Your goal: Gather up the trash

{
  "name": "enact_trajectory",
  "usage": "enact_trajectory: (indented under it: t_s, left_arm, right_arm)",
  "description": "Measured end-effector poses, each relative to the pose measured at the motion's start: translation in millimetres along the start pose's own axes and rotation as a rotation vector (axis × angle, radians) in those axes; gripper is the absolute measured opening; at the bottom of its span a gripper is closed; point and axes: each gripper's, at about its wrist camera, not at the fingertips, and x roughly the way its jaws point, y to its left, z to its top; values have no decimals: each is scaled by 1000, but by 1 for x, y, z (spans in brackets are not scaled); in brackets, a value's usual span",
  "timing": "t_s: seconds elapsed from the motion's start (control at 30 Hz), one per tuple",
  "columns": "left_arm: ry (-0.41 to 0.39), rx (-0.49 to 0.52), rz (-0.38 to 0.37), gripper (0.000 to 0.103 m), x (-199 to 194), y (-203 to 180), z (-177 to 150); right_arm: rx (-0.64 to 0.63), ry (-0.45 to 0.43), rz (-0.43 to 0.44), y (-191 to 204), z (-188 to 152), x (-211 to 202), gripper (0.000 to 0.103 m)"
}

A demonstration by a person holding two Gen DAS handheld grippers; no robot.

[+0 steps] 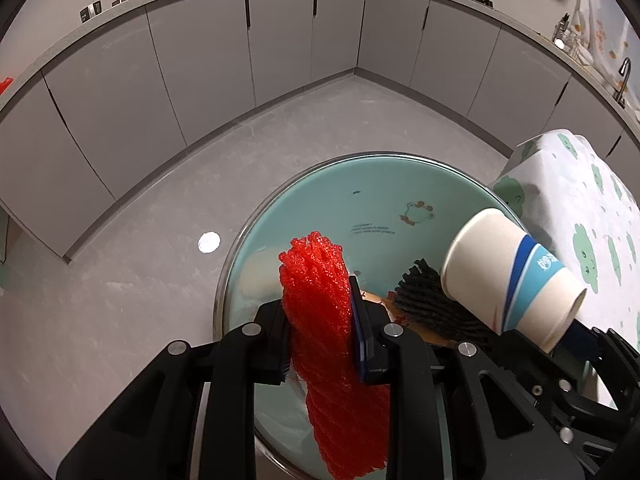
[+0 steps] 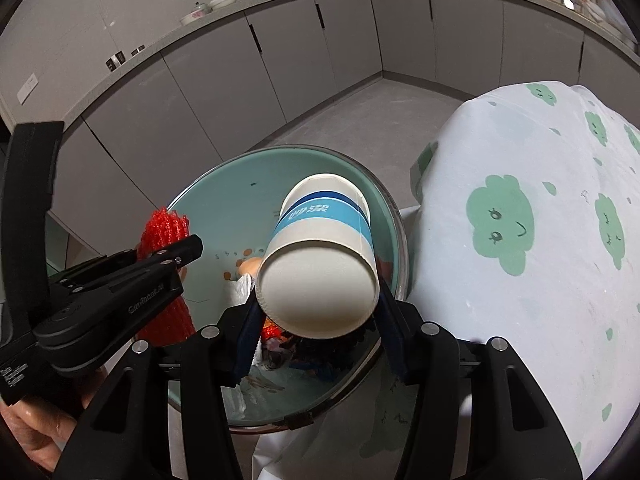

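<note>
A red foam net sleeve [image 1: 320,304], clenched in the left gripper's [image 1: 322,344] fingers, hung over the teal trash bin [image 1: 380,184], while at its three o'clock the right gripper's [image 2: 318,320] fingers grasped a tilted paper cup [image 2: 320,264] beside the cloud-print tabletop [image 2: 520,240].

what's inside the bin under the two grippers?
Inside the bin, lined in pale teal: a dark scouring pad, white crumpled scraps, and orange and brown bits near the bottom. The paper cup and red foam net cover much of the floor, so anything beneath them is hidden.
</note>
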Motion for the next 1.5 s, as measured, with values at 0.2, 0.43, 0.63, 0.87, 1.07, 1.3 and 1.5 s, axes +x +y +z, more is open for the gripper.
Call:
enact_trajectory:
  t_s: [0.2,0.43,0.63,0.87,1.07,1.3,1.5]
  left_arm:
    - [14,5,3,27,5,-2,0]
    - [-4,4,35,57,0,-4,0]
    - [-22,-13,45,74,-10,0,0]
    - [-71,-24,78,83,-32,6,1]
    - [-118,-46,107,90,-54,16,-2]
    - [-139,-66,116,91,-73,19,-11]
    - [-134,-59,123,91,-79,20,-19]
  right_arm:
    - [-15,-27,4,1,-4,-12,61]
    - [-1,-46,-2,-8,-7,-19,66]
    - [-5,-75,13,-5,-7,-28,66]
    - [7,-112,38,-15,-18,-50,66]
    - [32,-187,23,-15,-16,-71,66]
    - [35,-209,-120,-24,-19,-74,66]
    - [13,-163,-148,-16,-15,-44,66]
